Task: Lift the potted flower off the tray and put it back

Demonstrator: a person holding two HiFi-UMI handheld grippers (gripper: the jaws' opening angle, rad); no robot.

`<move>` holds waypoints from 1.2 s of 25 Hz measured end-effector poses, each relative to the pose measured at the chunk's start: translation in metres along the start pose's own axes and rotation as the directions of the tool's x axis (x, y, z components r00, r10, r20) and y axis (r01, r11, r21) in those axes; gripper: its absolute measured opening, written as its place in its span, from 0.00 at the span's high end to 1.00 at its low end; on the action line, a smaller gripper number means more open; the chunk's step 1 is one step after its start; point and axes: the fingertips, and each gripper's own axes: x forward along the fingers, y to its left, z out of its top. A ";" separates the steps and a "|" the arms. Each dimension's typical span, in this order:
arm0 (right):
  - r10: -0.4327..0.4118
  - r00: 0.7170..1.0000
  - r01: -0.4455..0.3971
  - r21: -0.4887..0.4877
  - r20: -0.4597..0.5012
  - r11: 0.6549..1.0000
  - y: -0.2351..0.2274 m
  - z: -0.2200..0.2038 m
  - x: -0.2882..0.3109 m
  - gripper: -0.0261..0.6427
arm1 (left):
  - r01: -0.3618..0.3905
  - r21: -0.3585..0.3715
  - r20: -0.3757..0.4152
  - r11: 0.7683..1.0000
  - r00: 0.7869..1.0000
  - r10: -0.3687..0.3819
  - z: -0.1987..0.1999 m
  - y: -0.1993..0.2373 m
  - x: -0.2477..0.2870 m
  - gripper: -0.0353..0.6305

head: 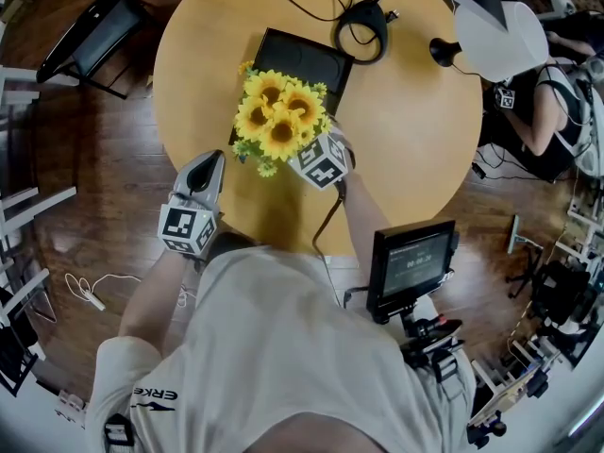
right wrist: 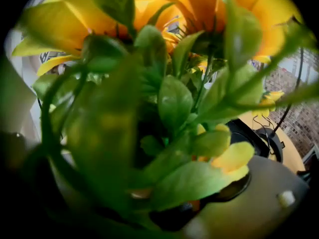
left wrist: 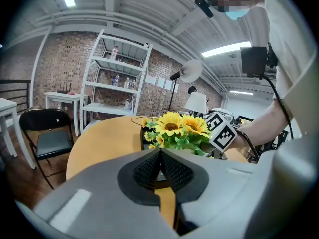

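Pushing the right hand-held gripper (head: pixel 319 157) into the potted flower (head: pixel 278 116) at the near left end of the tray (head: pixel 307 59), jaws unreadable behind leaves, holding the left hand-held gripper (left wrist: pixel 159 169) closed and empty; probably just starting the lift, putting back remaining.
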 end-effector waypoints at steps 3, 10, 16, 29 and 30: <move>0.039 0.998 -0.040 -0.021 -0.046 0.999 0.000 -0.007 0.000 0.15 | 0.002 0.002 -0.003 1.000 1.000 -0.002 -0.001 -0.001 0.000 0.94; 0.025 0.993 -0.038 -0.104 -0.119 0.994 -0.001 -0.016 0.003 0.15 | 0.006 0.006 -0.004 1.000 1.000 -0.006 0.001 -0.001 0.001 0.94; 0.022 0.990 -0.038 -0.119 -0.136 0.992 -0.001 -0.020 0.006 0.15 | 0.009 0.011 -0.010 1.000 1.000 -0.008 0.000 -0.003 0.003 0.94; -0.036 0.996 0.031 -0.059 -0.086 0.998 -0.015 -0.025 -0.018 0.11 | 0.021 0.025 -0.005 0.999 1.000 -0.021 0.006 -0.013 0.012 0.94; -0.041 0.996 0.037 -0.048 -0.078 0.998 -0.016 -0.026 -0.022 0.12 | 0.024 0.028 -0.002 0.999 1.000 -0.024 0.007 -0.014 0.014 0.94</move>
